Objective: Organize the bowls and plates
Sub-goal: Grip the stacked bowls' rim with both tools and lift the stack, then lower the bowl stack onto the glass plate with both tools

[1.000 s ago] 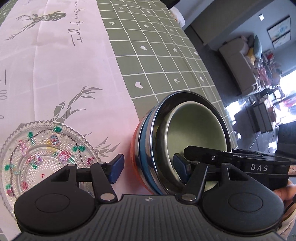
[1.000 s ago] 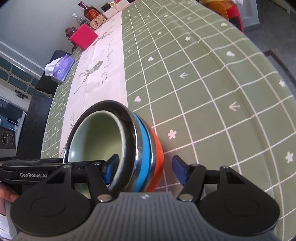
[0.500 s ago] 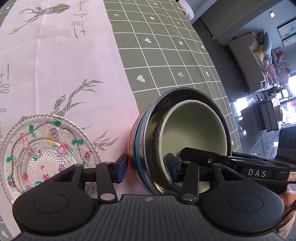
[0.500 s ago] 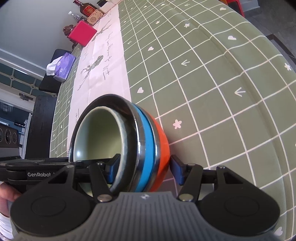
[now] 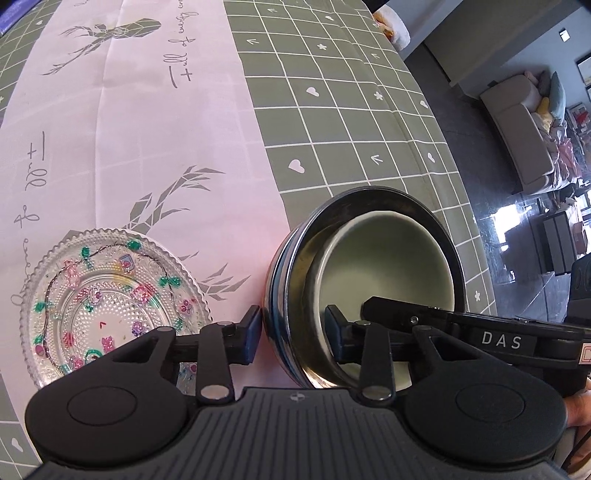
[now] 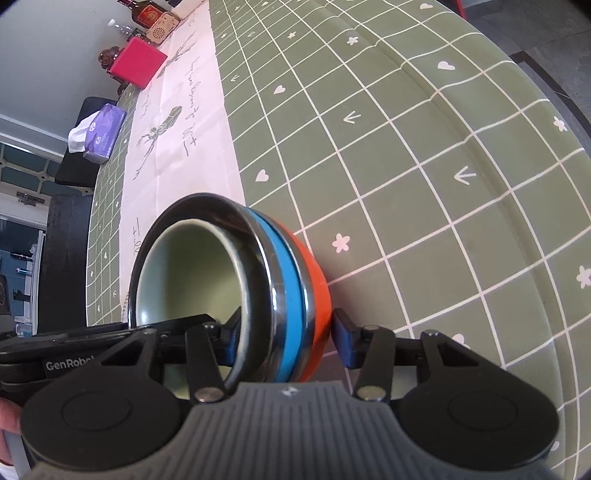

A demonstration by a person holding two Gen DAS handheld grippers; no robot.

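Your left tool straddles the wall of the bowl stack: one pad sits outside against the blue band, the other inside against the metal wall. It looks clamped on the stack. Your right tool does the same from the opposite side, one pad inside near the pale green bowl, the other outside touching the orange bowl. It reads as gripping too, with both pads in contact.

The stack is nested: pale green bowl innermost, then a steel bowl, a blue band, and orange outermost. The stack appears tipped, its mouth facing the left wrist camera; I can't tell if it touches the desk or hangs just above it. It sits where the pink runner meets the green checked cloth.

A clear glass plate with painted flowers lies flat on the runner, just beside the stack, partly behind your left tool's outer finger.

At the desk's far end are a red box, a purple tissue pack and bottles. A sofa is off to the side of the room.
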